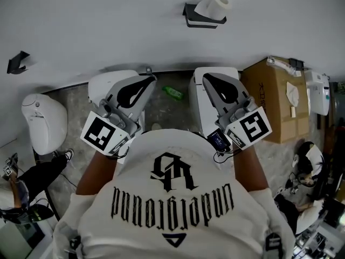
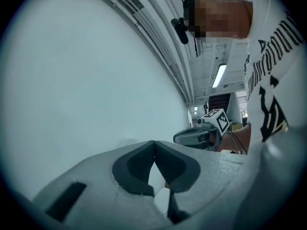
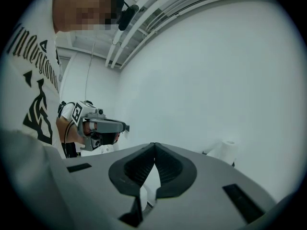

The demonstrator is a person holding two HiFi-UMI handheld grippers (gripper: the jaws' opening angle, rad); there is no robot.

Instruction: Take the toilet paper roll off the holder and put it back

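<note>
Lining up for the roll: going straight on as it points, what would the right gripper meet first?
Probably the bare white wall. The toilet paper roll sits to the right of where the right gripper points, in its own view; depth is unclear.

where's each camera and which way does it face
Head view: on the head, facing down at wall and roll; shirt, left gripper, right gripper show.
Left gripper view: on it, along shut jaws across the wall; shirt, right gripper show.
Right gripper view: likewise; shirt, left gripper show.
Shared: it and head view see the roll.
</note>
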